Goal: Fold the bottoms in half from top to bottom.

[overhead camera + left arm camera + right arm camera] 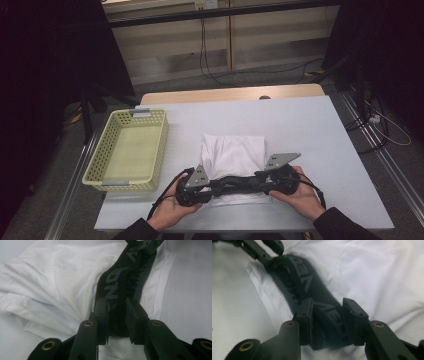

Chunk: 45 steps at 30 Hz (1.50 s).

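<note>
You hold a black band (235, 183) by its two ends, one end in each tool; the left gripper (117, 315) has its jaws narrow and pressed on the near end of the band, and the right gripper (327, 322) is closed in the same way on the other end. The band lies stretched over the near edge of the folded white cloth (232, 152), which rests on the table (320, 130) to the right of the yellow basket (131, 145); the basket looks empty.

For this step, I think you should keep both grips firm and move the two hands together, so the band stays flat and does not twist; keep a light tension only, because a strong pull may drag the cloth with it.

The long axis of the band runs left to right across the table, parallel to the near edge; it sags a little in the middle; the grey letters on it run along this axis.
</note>
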Tool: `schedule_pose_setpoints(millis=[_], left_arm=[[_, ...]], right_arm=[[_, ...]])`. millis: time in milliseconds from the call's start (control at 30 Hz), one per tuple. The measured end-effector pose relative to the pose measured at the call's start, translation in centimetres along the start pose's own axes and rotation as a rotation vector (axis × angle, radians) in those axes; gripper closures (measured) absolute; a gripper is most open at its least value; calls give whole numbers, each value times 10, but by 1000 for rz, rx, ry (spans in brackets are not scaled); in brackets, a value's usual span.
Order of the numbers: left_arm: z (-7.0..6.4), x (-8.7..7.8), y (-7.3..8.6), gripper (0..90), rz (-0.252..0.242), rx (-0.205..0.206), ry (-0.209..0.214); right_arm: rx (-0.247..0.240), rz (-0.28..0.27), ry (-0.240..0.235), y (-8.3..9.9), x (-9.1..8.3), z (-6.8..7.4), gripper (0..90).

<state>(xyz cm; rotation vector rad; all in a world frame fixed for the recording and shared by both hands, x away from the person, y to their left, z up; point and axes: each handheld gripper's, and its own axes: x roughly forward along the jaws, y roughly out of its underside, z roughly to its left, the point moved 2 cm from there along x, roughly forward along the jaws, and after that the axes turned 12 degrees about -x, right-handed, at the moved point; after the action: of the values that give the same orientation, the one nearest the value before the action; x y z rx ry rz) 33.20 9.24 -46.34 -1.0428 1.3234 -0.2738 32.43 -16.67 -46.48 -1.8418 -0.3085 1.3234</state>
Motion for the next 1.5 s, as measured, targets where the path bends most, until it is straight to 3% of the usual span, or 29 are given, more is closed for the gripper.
schedule_pose_setpoints(millis=[200, 267, 400, 467, 600, 633, 833, 933, 1000, 1267, 1500], left_arm=[[1, 1, 3, 722, 23, 9, -4], [0, 0, 4, 673, 13, -7, -13], [1, 1, 1, 627, -9, -2, -18], [0, 1, 0, 586, -11, -2, -22], [2, 0, 1, 620, -7, 7, -50], [4, -1, 0, 636, -13, -8, -53], [4, -1, 0, 748, -17, -13, -41], [2, -4, -2, 852, -9, -26, -40], [1, -7, -3, 883, 1, -24, -37], [-12, -13, -3, 895, 16, -35, -3], [-27, -19, 2, 893, 42, -8, 31]], right_arm=[[-61, 38, -3, 3, 5, 6, 571], [-98, 43, 19, 3, 6, 9, 574], [-154, 58, 48, 4, 7, 11, 615], [-153, 61, 60, 3, 8, 11, 649], [-146, 64, 73, 2, 6, 9, 803], [-140, 61, 72, 2, 5, 9, 826], [-112, 58, 71, 2, 3, 8, 857], [-64, 27, 45, 2, -3, 2, 867], [-61, 26, 41, 2, -5, 2, 868], [-65, 17, 17, 1, -15, 10, 868], [-74, 24, -7, 7, -24, 21, 868]])
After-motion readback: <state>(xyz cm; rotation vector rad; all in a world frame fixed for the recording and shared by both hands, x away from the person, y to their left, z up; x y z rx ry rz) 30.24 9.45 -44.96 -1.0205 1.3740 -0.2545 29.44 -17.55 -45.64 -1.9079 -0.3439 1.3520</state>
